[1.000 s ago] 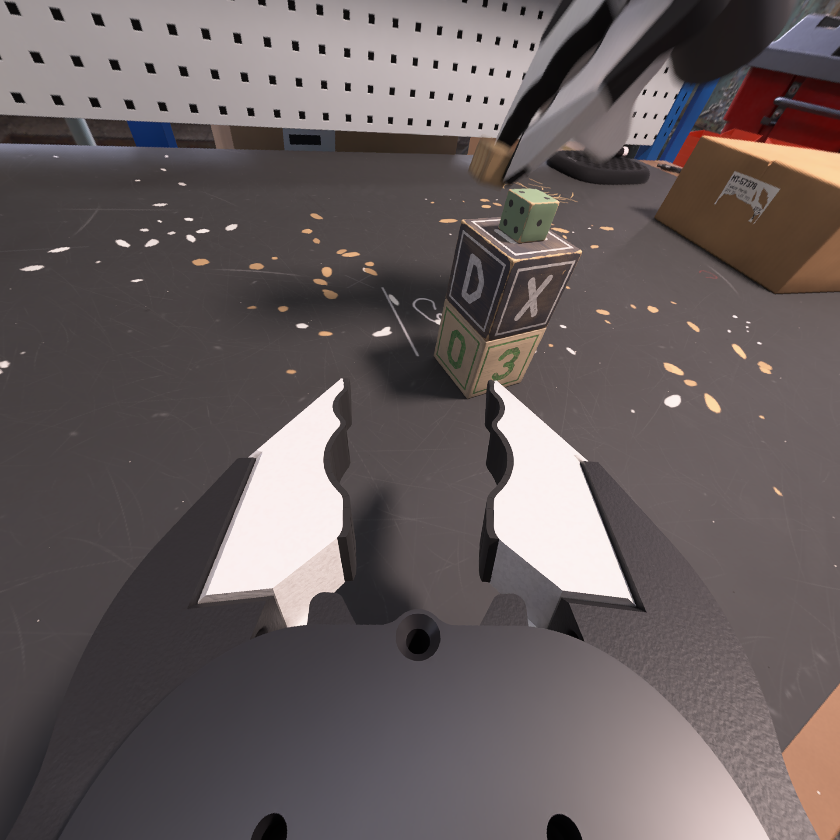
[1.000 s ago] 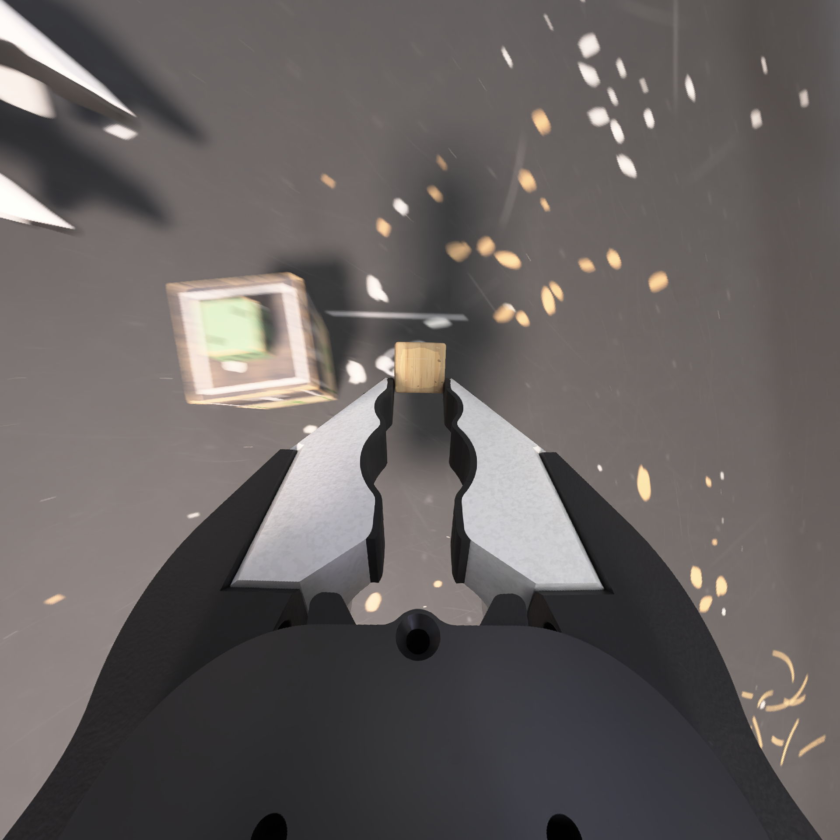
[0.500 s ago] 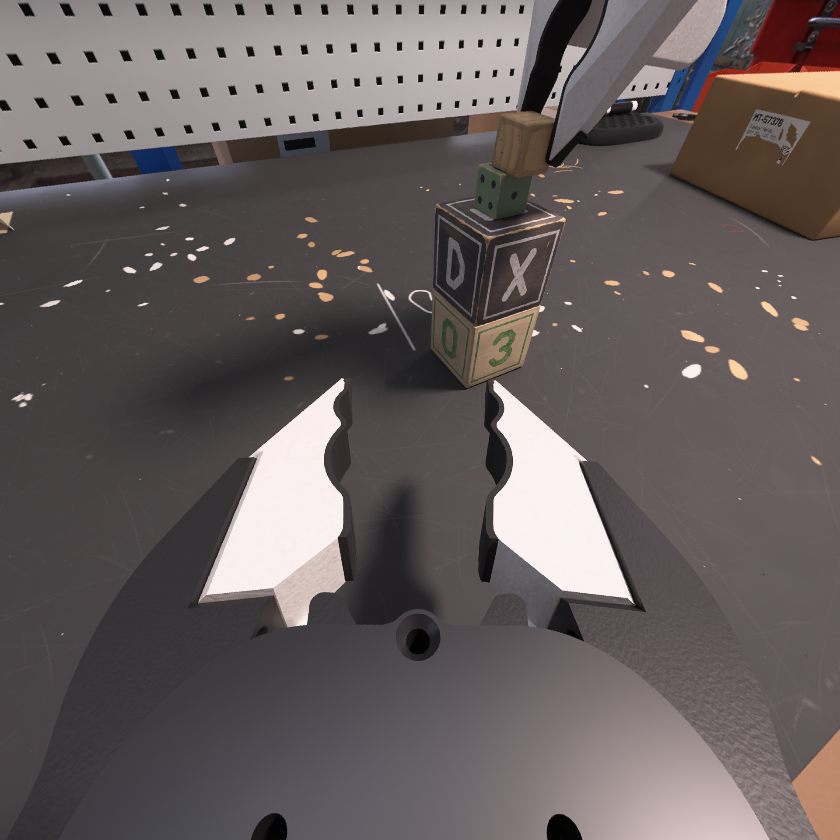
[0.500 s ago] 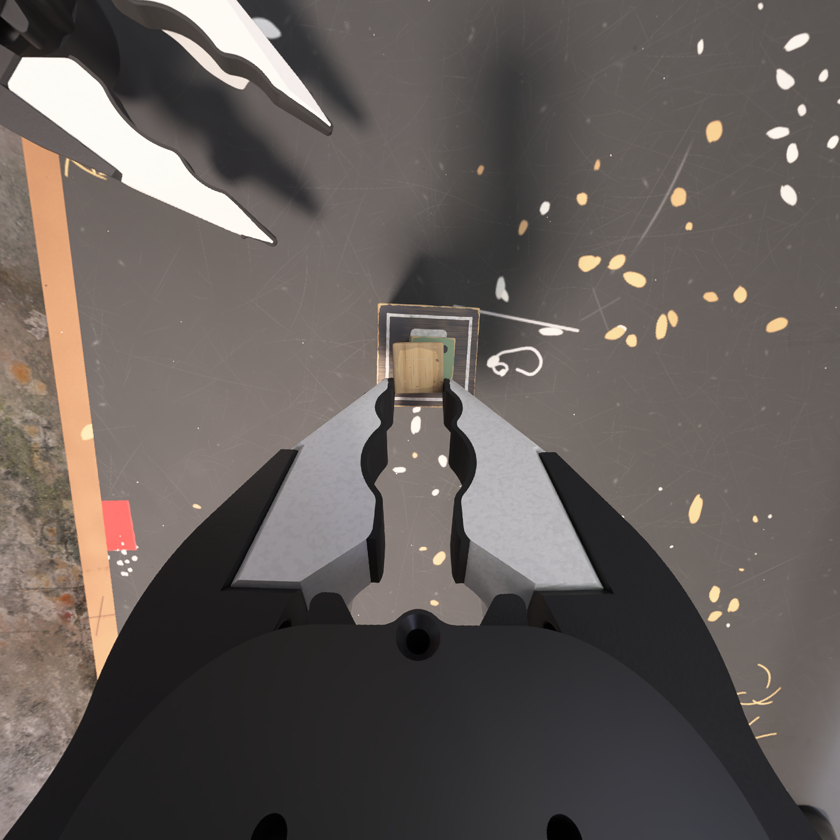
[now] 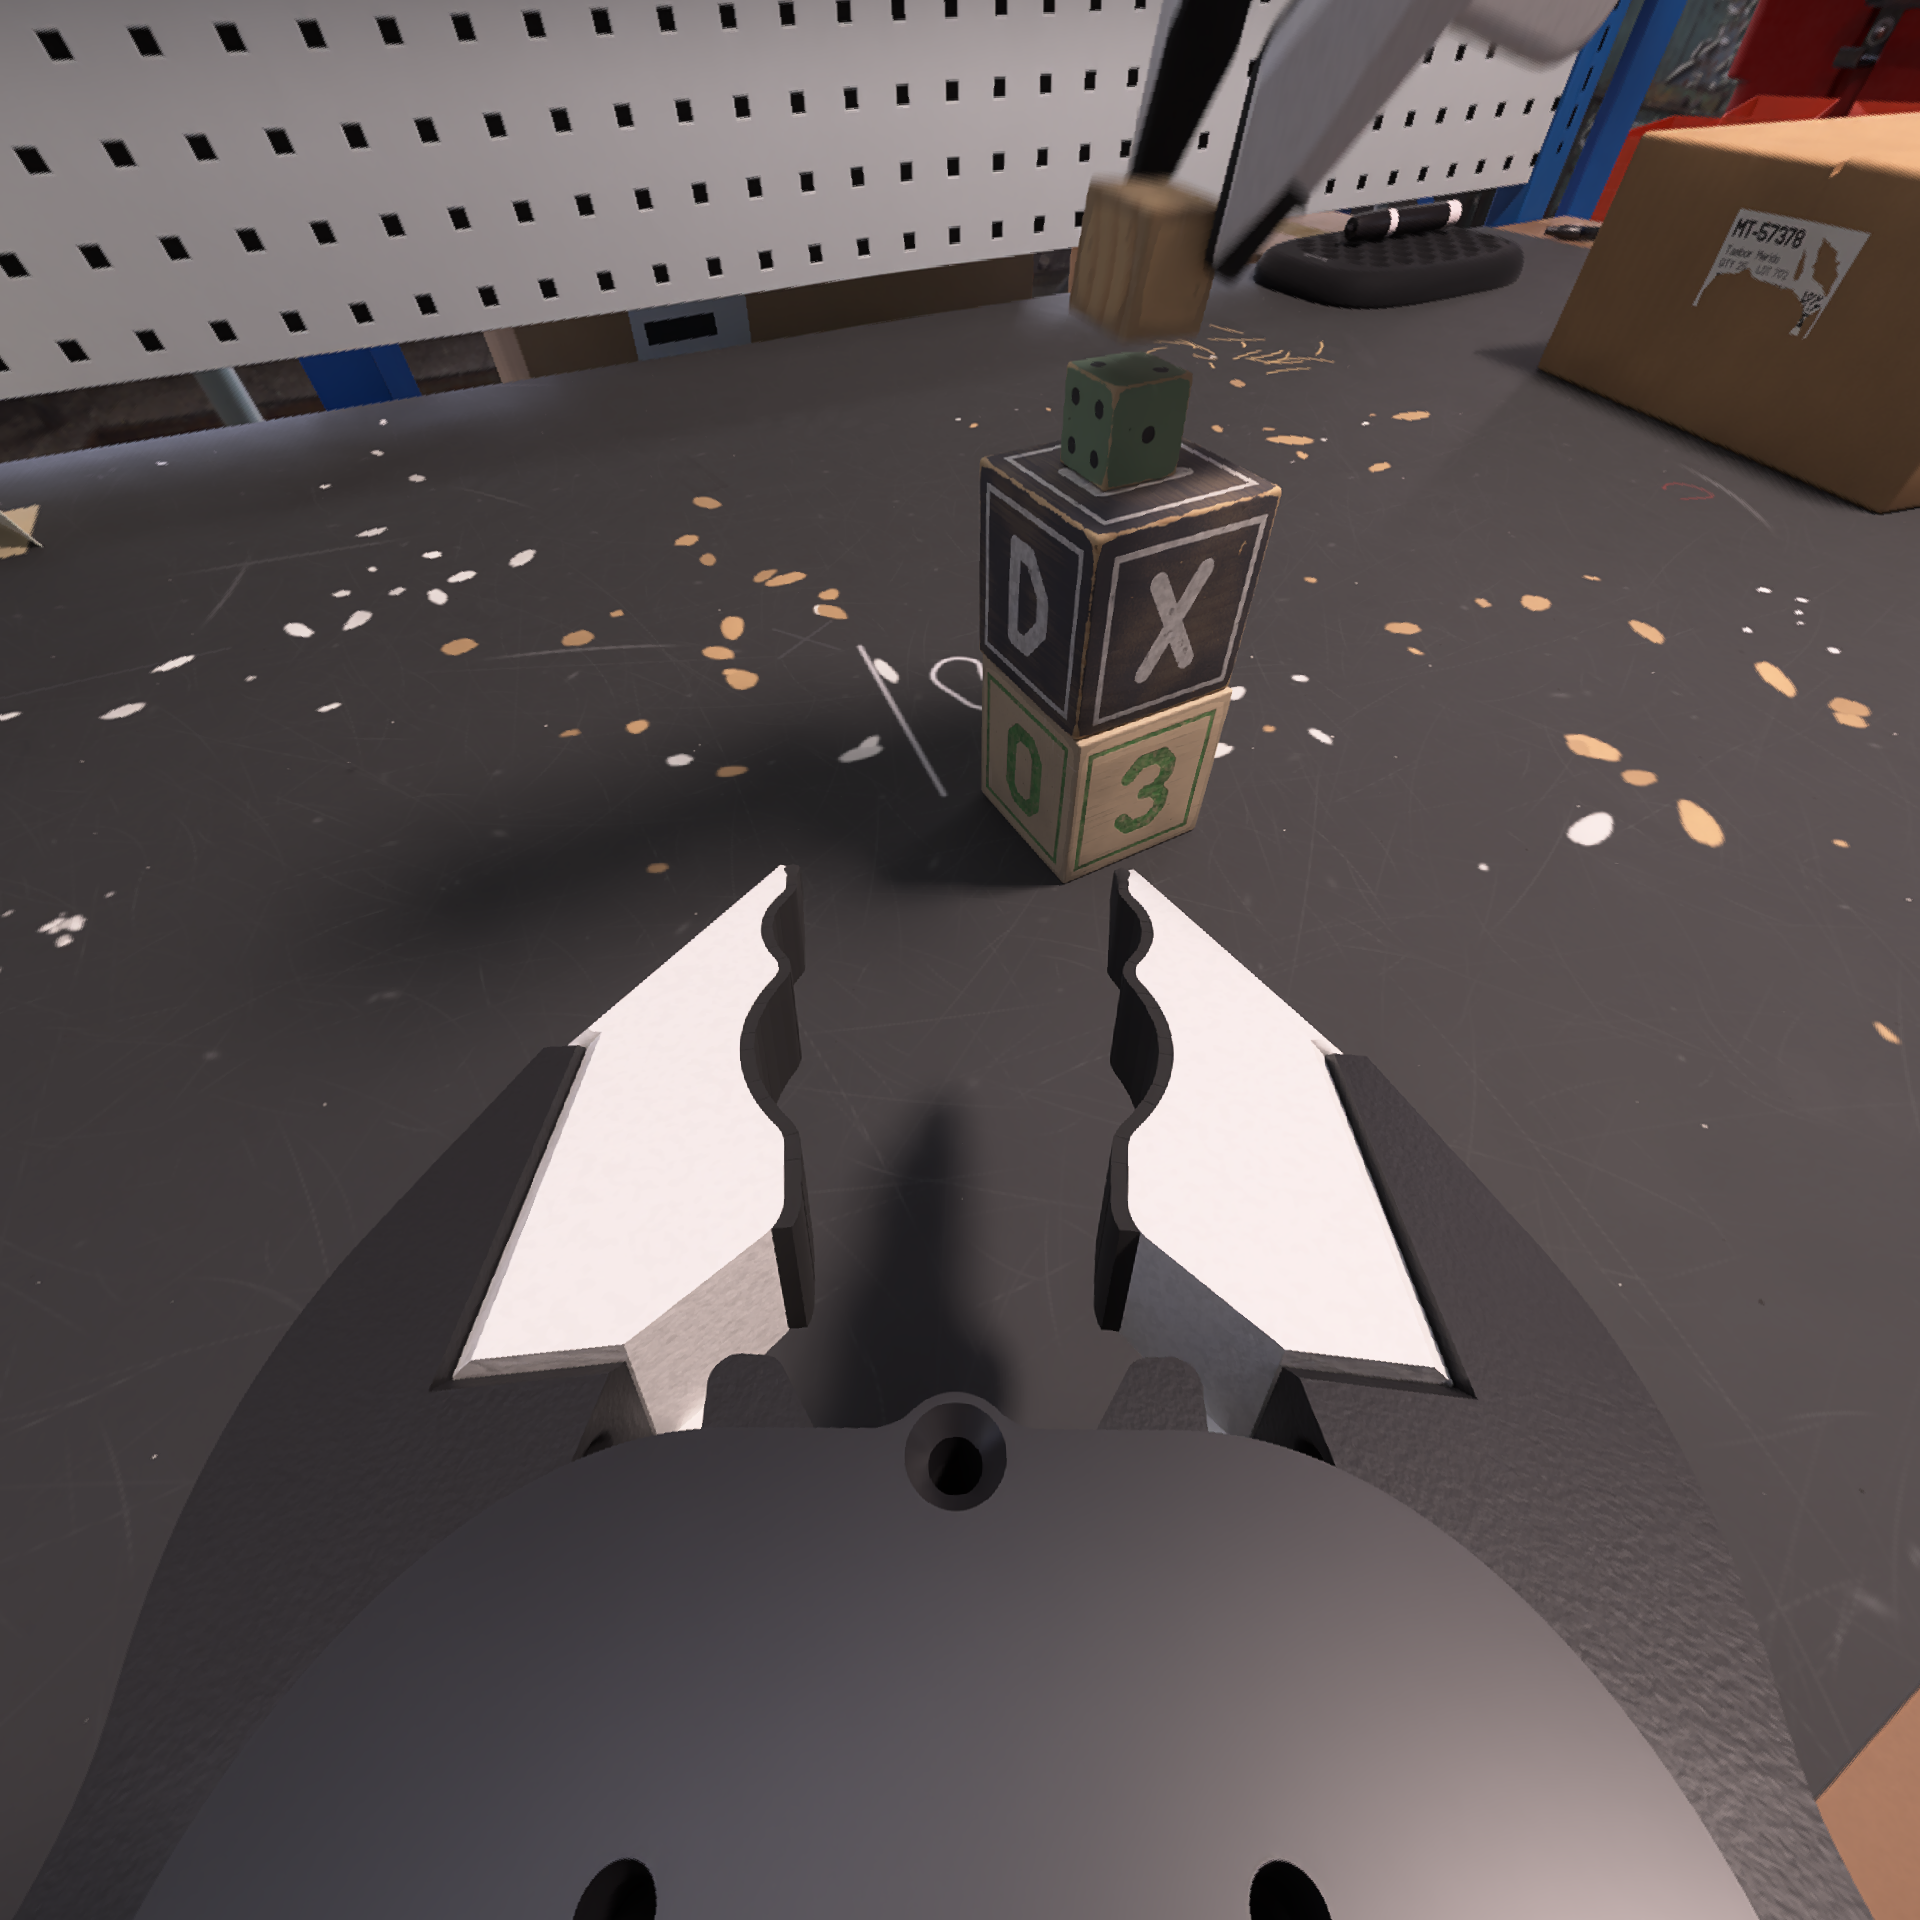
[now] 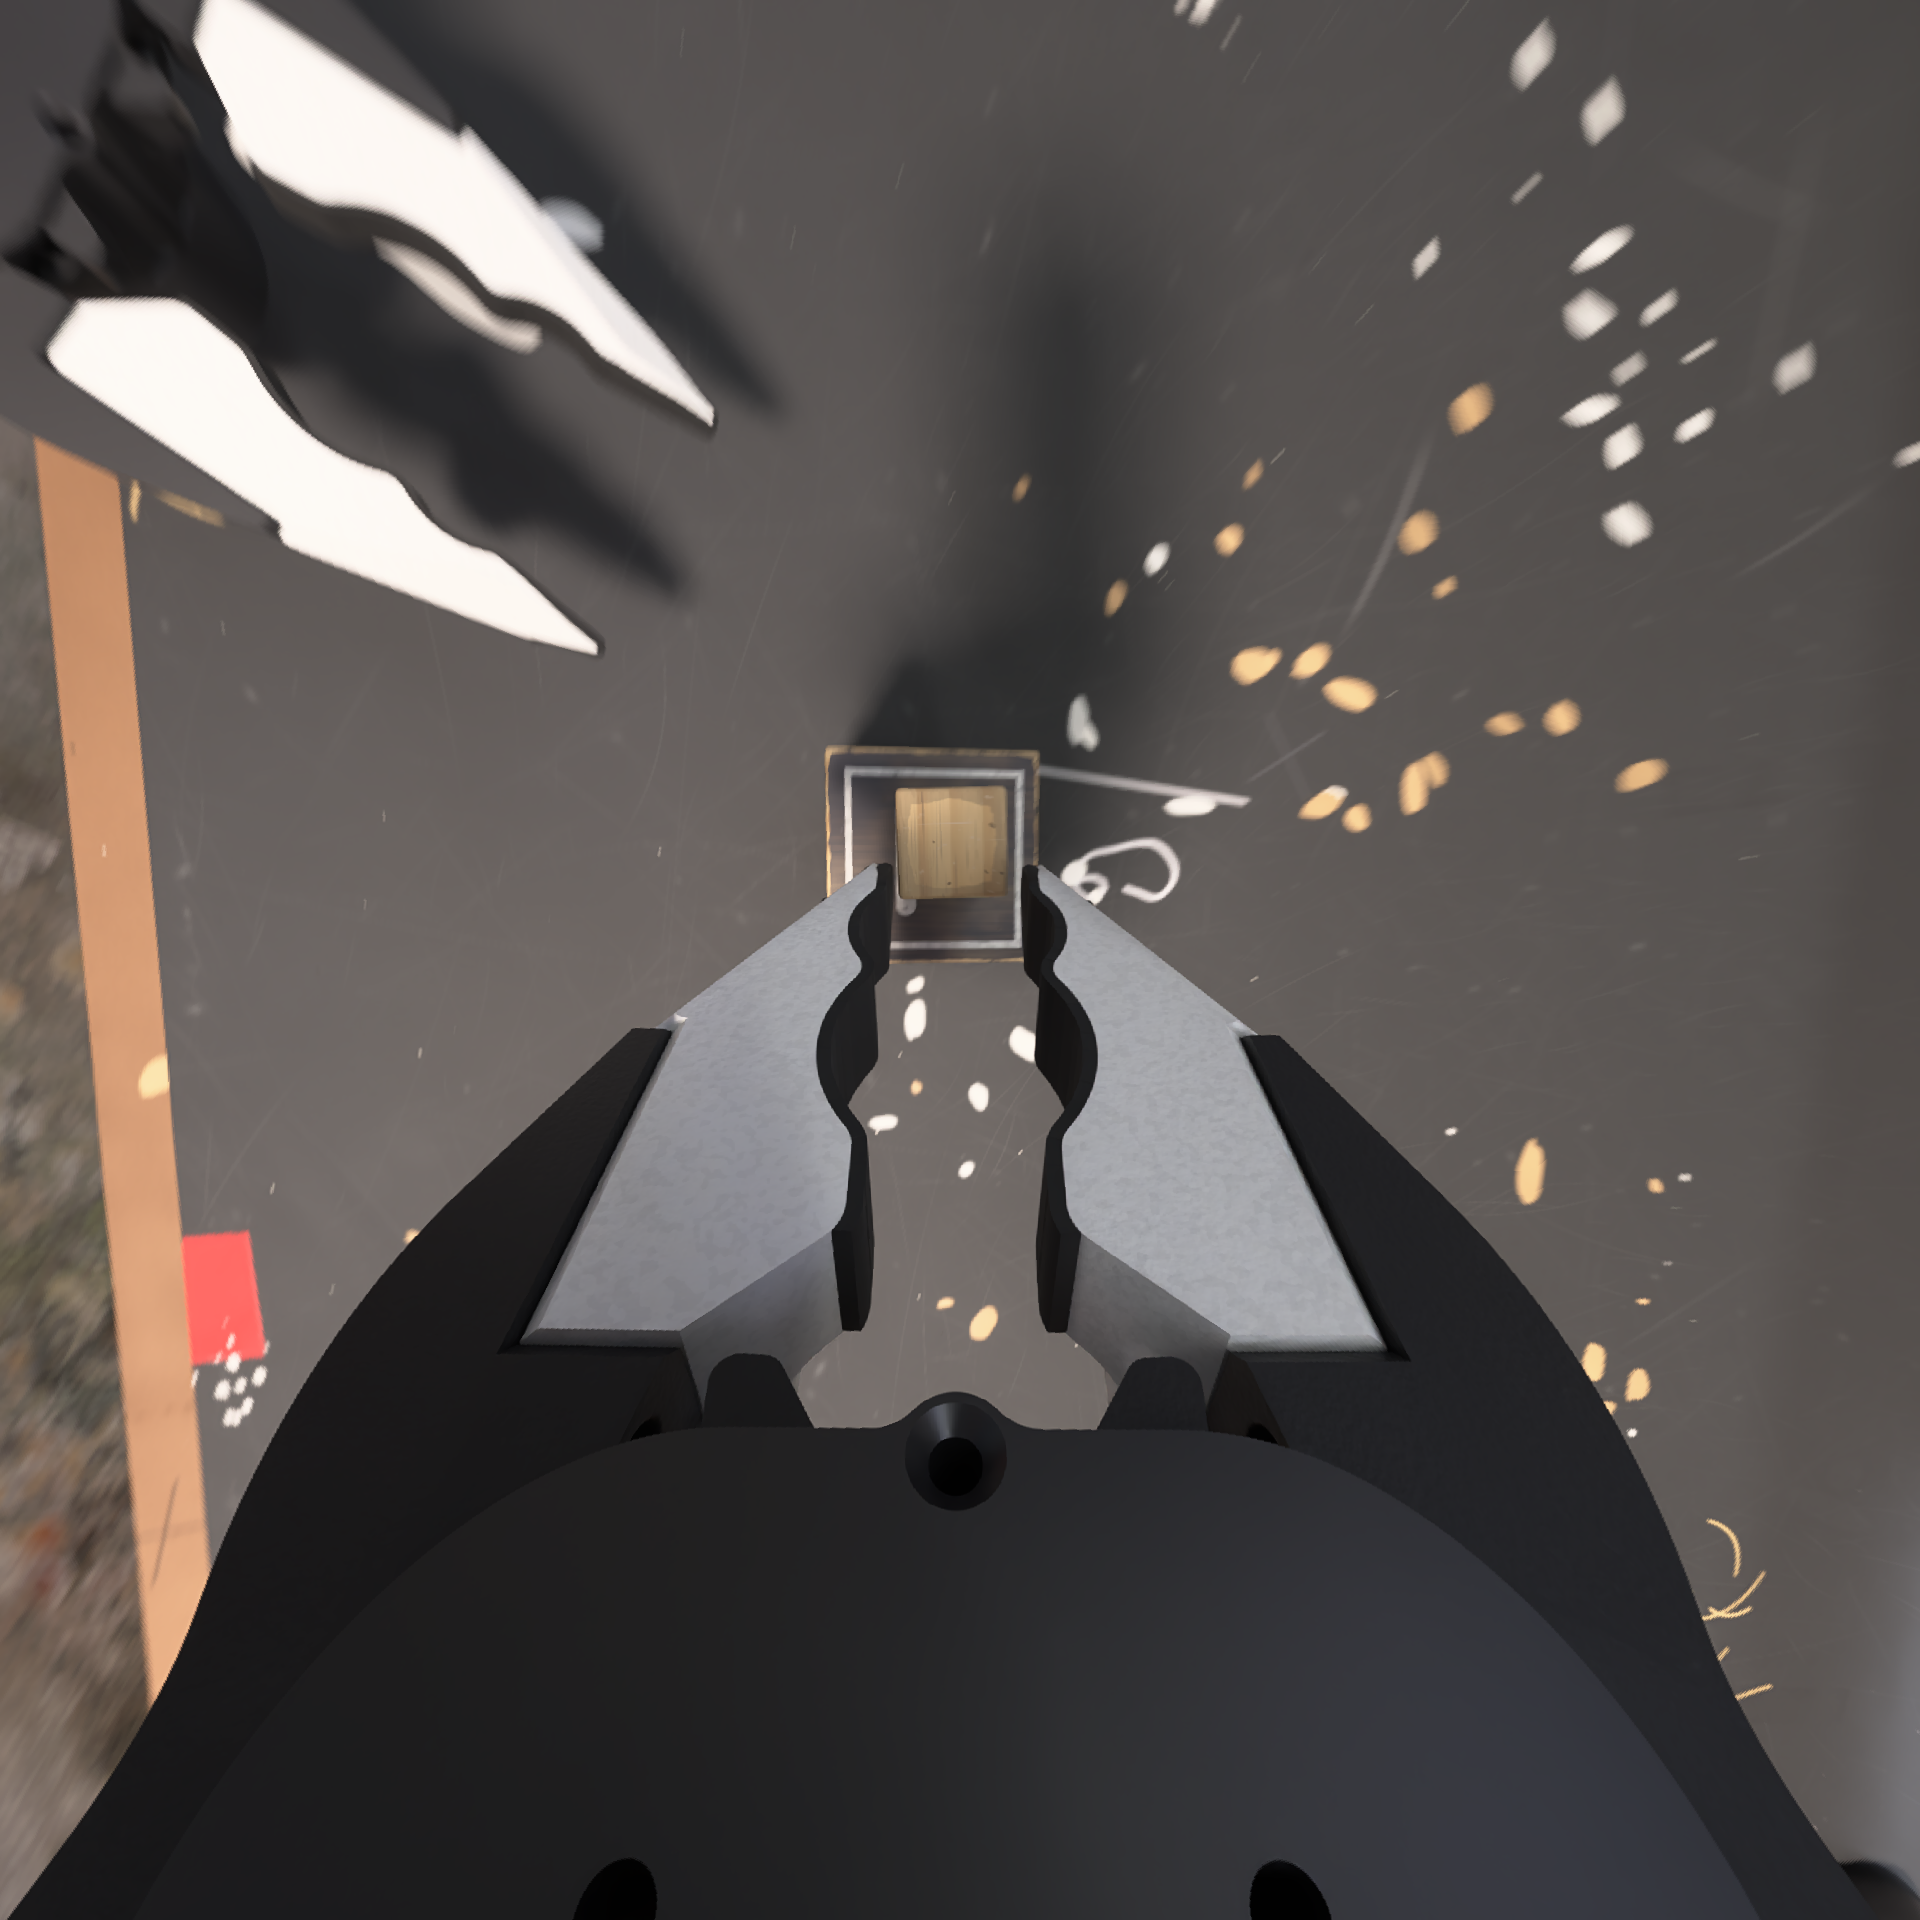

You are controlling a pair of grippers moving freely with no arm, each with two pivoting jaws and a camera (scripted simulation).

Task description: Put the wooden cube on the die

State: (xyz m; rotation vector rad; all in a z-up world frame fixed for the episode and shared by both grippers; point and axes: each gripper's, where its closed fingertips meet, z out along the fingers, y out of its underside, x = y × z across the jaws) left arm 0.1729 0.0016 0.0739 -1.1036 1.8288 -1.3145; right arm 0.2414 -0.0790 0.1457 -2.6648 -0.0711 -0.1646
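Observation:
A green die (image 5: 1125, 421) sits on a dark lettered block (image 5: 1127, 592), which is stacked on a pale block with green numbers (image 5: 1101, 779). My right gripper (image 5: 1184, 223) is shut on the wooden cube (image 5: 1143, 255) and holds it just above the die, with a small gap. In the right wrist view, looking straight down, the cube (image 6: 951, 842) sits at my right gripper's (image 6: 956, 873) tips. It hides the die, and the dark block's top (image 6: 935, 769) frames it. My left gripper (image 5: 956, 878) is open and empty, low in front of the stack. It also shows in the right wrist view (image 6: 655, 535).
A cardboard box (image 5: 1756, 301) stands at the back right, with a black oval pad (image 5: 1387, 265) beside it. A white pegboard (image 5: 520, 156) runs along the back. The table's orange edge (image 6: 104, 935) and a red square (image 6: 220, 1294) lie on the left gripper's side.
My right gripper has carried the wooden cube over the stack. The cube now covers the die from above and sits a little higher than half a second ago. My left gripper stays open.

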